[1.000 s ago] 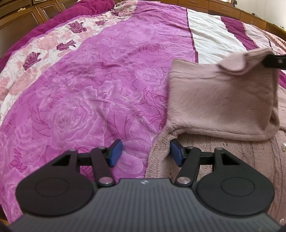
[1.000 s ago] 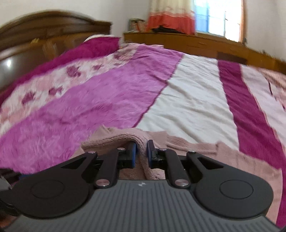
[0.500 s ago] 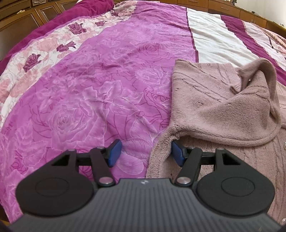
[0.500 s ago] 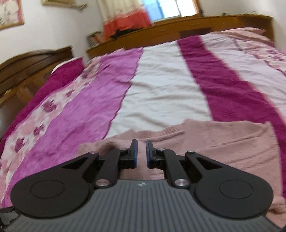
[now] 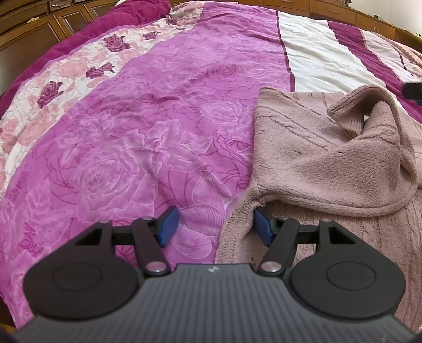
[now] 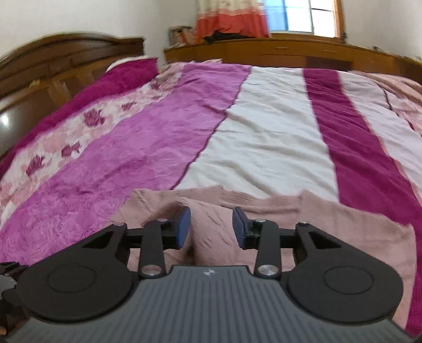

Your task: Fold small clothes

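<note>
Wooden headboard (image 6: 66,60) upper left, bed (image 6: 263,137) ahead; pink sweater (image 6: 329,229) low under the spread, just-opened right claw (image 6: 211,227), unpinched.

Soft window (image 6: 300,15) daylight, fisheye-bent edges, slight blur

No text, label, brand name or number can be read anywhere in either view.
</note>
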The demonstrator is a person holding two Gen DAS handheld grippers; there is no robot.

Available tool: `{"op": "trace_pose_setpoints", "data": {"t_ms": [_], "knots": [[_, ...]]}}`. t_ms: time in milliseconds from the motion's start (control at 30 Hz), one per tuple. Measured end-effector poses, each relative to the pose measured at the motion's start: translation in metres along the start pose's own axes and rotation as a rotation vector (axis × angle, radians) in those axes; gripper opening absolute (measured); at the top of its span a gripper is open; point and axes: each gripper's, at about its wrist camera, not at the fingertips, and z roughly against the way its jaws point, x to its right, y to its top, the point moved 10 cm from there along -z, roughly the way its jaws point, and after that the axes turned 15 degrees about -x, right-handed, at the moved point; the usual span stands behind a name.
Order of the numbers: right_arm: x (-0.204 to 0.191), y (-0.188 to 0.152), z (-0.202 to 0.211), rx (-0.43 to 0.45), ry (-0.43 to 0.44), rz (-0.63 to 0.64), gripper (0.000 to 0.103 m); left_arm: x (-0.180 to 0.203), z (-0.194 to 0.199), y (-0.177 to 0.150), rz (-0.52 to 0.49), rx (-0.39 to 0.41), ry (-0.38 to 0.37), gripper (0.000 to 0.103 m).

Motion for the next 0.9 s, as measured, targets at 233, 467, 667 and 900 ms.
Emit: {"op": "trace_pose_setpoints", "data": {"t_ms": [233, 467, 667, 900], "knots": [[-0.042, 0.021, -0.043, -0.094, -0.204, 0.328, 0.055, -0.001, -0.001, -0.001, 0.002, 0.005, -0.008, 0.064], [-0.038, 0.023, -0.066, -0.154, -0.186, 0.296, 0.010, -0.002, -0.002, -0.001, 0.005, 0.006, -0.017, 0.066], [-0.005, 0.031, -0.023, 0.002, -0.194, 0.101, 0.008, -0.003, -0.002, -0.001, 0.009, 0.006, -0.021, 0.066], [0.065, 0.000, 0.036, 0.108, -0.198, -0.176, 0.008, -0.003, -0.002, -0.001, 0.009, 0.006, -0.018, 0.066]]}}
